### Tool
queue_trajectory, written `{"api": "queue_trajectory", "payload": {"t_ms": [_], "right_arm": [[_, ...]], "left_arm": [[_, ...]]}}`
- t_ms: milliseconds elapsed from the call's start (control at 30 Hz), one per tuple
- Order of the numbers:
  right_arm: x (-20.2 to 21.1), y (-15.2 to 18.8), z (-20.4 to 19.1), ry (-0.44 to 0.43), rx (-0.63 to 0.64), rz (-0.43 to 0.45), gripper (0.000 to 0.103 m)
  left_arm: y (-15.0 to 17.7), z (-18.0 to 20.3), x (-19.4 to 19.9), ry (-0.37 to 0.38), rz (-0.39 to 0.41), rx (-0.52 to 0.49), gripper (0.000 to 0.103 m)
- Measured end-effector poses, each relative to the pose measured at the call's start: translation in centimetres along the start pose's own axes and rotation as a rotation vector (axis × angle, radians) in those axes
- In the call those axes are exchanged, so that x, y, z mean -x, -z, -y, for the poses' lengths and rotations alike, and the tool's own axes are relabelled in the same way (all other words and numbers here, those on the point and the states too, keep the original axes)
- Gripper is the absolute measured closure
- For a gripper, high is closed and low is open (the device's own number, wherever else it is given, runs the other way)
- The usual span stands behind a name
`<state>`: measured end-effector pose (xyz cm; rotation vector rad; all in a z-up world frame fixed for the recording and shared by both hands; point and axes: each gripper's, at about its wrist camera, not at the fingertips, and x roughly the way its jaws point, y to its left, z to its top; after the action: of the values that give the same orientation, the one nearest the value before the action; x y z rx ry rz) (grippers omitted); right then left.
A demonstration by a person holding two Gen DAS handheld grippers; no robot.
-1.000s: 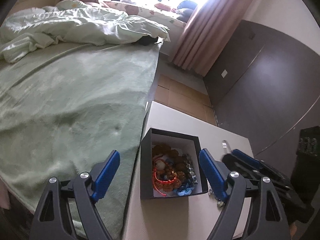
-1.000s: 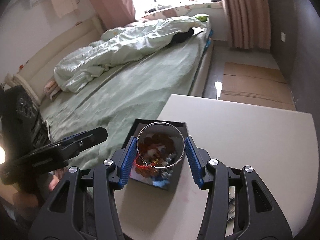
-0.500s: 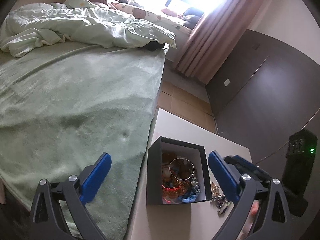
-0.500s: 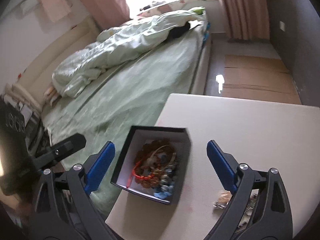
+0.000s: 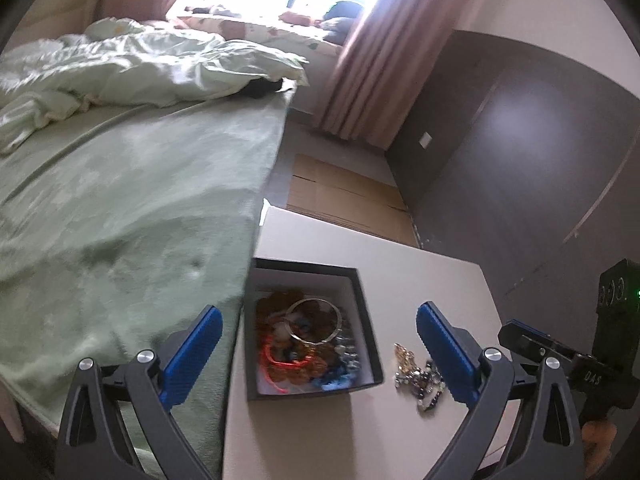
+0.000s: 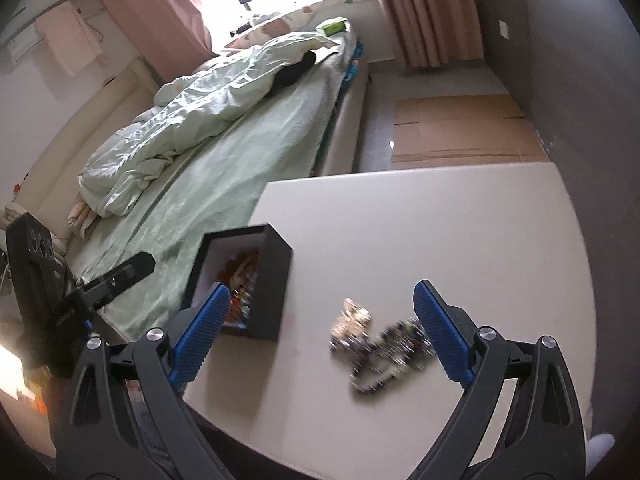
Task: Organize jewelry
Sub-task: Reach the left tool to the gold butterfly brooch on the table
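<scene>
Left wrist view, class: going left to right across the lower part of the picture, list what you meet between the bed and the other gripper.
Green bed blanket → black jewelry box → loose jewelry pile on the white table → right gripper.

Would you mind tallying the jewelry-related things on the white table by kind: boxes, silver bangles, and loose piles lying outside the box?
Black boxes: 1
Silver bangles, lying on top of the jewelry in the box: 1
Loose piles of jewelry on the table outside the box: 1
Total: 3
</scene>
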<state>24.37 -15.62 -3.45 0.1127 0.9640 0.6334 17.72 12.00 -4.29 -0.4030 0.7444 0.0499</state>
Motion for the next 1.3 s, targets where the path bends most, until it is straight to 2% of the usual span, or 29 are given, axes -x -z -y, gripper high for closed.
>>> {"api": "queue_trajectory", "payload": {"t_ms": [300,567,633,700,767,900,1033,1067,1100,1133,1300], "right_arm": [[1.8,2.4,3.0,0.039,-0.056,-0.003,0.011],[2.6,3.8,5.9,0.077,-0.14,-0.008,0.011],[2.8,4.3,6.3,0.087,-0.147,-0.01,0.015],[2.7,4.8,6.6,0.092,-0.157,-0.021,0.027],[2.5,5.3,7.1,0.1,-0.182,-0.036,0.032],[2.5,5.8,8.0,0.107,-0.226,-0.039,0.038],[2.9,6.0,8.5,0.113,-0.25,-0.02,0.045],[2.8,6.1,8.7,0.12,-0.261,-0.02,0.05],[2.6,6.2,9.0,0.126,-0.279,-0.026,0.058],[2.3,6.3,9.3,0.121,-0.292,-0.034,0.061],[1.3,6.5,10.2,0.089,-0.344,-0.068,0.067]], "left_arm": [[1.2,4.1,-1.2,0.045,-0.027,-0.103,0.009],[2.5,7.2,-3.3,0.08,-0.109,-0.158,0.033],[2.9,8.0,-4.1,0.081,-0.131,-0.173,0.038],[3.2,8.5,-4.7,0.09,-0.156,-0.172,0.044],[3.6,9.2,-5.7,0.094,-0.188,-0.17,0.054],[4.2,10.5,-6.9,0.087,-0.216,-0.188,0.055],[4.7,11.5,-8.2,0.075,-0.243,-0.194,0.066],[4.8,11.6,-8.5,0.064,-0.246,-0.19,0.068],[4.8,11.7,-8.9,0.056,-0.252,-0.182,0.068],[4.9,11.7,-9.2,0.057,-0.258,-0.176,0.068],[5.5,12.5,-10.8,0.03,-0.282,-0.18,0.068]]}}
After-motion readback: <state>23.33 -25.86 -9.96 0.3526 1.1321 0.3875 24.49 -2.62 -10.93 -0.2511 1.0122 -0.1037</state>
